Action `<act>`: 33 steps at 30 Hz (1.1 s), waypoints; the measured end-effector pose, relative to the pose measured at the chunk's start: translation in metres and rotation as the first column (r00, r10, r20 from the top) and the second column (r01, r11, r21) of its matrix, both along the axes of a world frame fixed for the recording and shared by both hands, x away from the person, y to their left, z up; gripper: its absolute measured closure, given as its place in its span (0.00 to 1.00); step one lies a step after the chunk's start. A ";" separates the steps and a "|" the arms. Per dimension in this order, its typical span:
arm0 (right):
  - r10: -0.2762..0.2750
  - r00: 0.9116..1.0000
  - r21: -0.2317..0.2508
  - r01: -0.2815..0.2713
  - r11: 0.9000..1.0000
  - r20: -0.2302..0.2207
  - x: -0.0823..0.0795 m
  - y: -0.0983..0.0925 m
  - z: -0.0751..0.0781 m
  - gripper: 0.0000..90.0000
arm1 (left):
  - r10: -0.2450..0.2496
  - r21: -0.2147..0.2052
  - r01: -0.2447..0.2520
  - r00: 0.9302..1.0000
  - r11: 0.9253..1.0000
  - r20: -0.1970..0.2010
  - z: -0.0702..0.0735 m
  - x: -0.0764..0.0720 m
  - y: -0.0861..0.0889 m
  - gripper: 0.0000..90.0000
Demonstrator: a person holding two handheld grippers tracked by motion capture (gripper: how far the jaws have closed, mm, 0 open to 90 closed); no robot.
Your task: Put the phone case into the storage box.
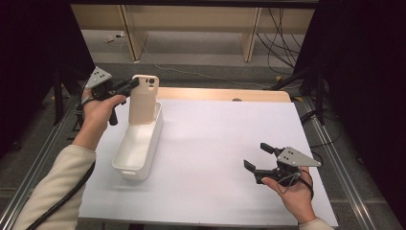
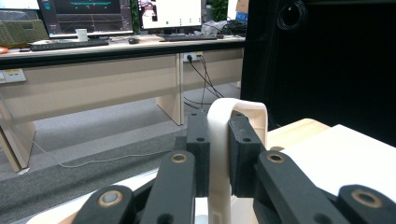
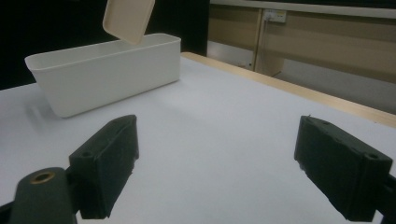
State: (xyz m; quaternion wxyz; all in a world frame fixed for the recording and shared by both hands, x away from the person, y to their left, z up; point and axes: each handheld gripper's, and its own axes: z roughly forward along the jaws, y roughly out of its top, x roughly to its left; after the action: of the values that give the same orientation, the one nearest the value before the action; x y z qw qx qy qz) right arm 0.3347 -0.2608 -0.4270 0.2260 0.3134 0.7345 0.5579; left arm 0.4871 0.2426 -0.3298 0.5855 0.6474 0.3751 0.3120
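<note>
High view – left claw (image 1: 130, 85): closed on the upper edge of the beige phone case (image 1: 143, 99), which is held upright with its long axis vertical.
High view – case position: its lower end is seen directly above, or just inside, the far end of the white bin (image 1: 138, 143); contact with the bin floor cannot be determined.
High view – bin axis: the long axis runs from the far end toward the person, at the left of the white worktop (image 1: 215, 158).
High view – right claw (image 1: 258, 155): jaws spread, nothing between them, held well apart from the bin at the right.
Left gripper view – grip: the thin case wall (image 2: 219, 154) is pinched between both pads.
Right gripper view – right claw (image 3: 233, 158): wide open and empty; the bin (image 3: 102, 79) lies ahead to the left, with the case (image 3: 128, 18) hanging over its far end.
Judgement – coming move: a straight descent along the case's vertical axis is likely required.
</note>
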 end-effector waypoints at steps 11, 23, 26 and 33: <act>0.005 1.000 0.004 -0.005 1.000 -0.001 0.000 0.000 0.000 0.17 | 0.004 0.003 -0.004 1.000 1.000 -0.007 -0.003 0.006 0.001 0.90; 0.009 1.000 -0.004 -0.009 1.000 -0.012 -0.001 0.000 0.001 0.17 | 0.004 -0.001 -0.004 1.000 1.000 -0.009 -0.005 0.011 0.000 0.90; 0.004 1.000 0.005 -0.004 1.000 -0.001 0.000 0.000 0.000 0.17 | 0.003 -0.001 -0.003 1.000 1.000 -0.007 -0.006 0.013 0.000 0.90; 0.000 1.000 0.007 0.000 1.000 0.005 0.000 0.000 0.000 0.17 | 0.003 0.001 -0.003 1.000 1.000 -0.013 -0.008 0.016 -0.001 0.90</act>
State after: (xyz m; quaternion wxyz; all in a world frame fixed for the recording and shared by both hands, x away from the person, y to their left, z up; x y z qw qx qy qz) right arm 0.3343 -0.2608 -0.4267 0.2267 0.3128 0.7320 0.5611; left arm 0.5036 0.2414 -0.3375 0.5823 0.6491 0.3798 0.3086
